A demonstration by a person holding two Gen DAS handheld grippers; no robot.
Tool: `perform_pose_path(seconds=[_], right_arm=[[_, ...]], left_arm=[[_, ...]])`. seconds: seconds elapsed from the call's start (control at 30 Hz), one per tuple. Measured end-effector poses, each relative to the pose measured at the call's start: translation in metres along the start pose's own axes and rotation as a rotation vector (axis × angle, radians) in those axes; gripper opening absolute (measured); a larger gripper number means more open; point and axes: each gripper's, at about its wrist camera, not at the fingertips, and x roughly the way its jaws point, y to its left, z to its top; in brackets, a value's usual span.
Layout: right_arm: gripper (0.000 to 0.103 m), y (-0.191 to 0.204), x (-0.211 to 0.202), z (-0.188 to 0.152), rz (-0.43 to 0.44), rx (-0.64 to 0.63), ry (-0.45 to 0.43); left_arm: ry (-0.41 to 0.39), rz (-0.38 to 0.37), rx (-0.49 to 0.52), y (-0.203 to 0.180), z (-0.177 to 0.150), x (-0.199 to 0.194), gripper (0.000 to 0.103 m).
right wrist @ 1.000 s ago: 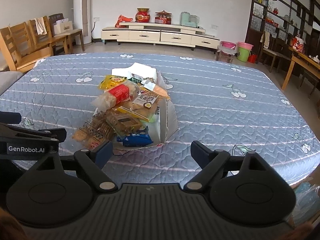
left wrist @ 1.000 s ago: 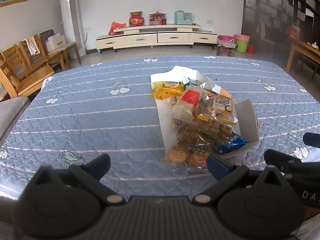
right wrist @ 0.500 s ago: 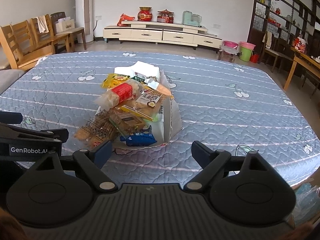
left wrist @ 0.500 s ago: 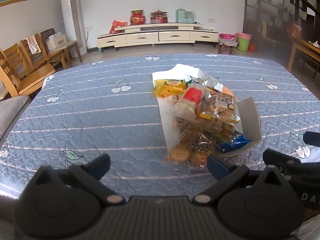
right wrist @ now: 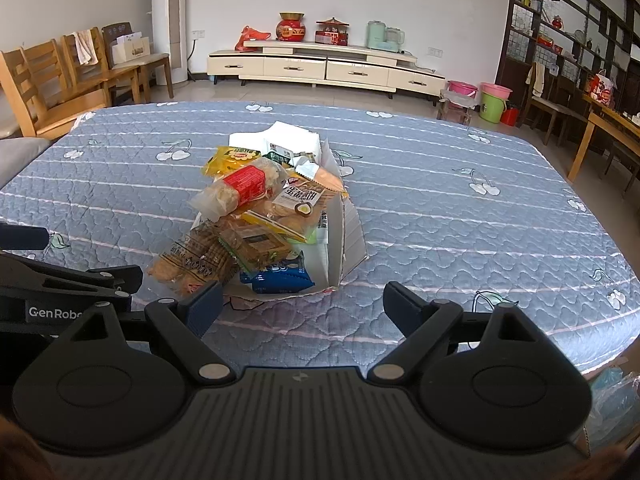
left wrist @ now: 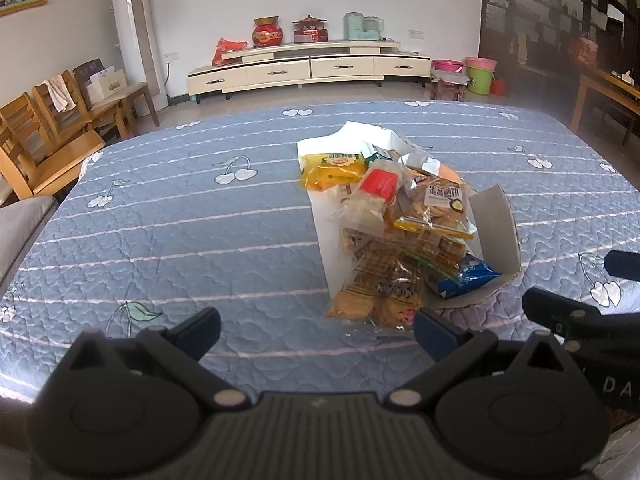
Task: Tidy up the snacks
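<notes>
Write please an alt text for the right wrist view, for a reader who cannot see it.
A heap of snack packets spills from an opened white cardboard box lying on a table with a blue quilted cover. The right gripper hovers near the heap with jaws open, holding nothing; the left gripper enters from the left edge. Behind are wooden chairs and a cream cabinet.

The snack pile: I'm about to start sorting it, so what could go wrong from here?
1. The snack pile is stacked loosely; pulling a lower packet such as the blue packet may tumble the red-labelled packet on top.
2. The cracker bag hangs past the white box; a hard pinch could crush it.
3. The open left gripper and right gripper sit close together and might collide.
</notes>
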Motion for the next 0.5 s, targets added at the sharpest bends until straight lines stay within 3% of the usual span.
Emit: perform_pose_path(seconds=[0.5], right_arm=[[0.103, -0.001, 0.0009, 0.0005, -0.002, 0.001, 0.004]], left_arm=[[0.013, -0.016, 0.001, 0.0015, 0.0017, 0.0057, 0.102]])
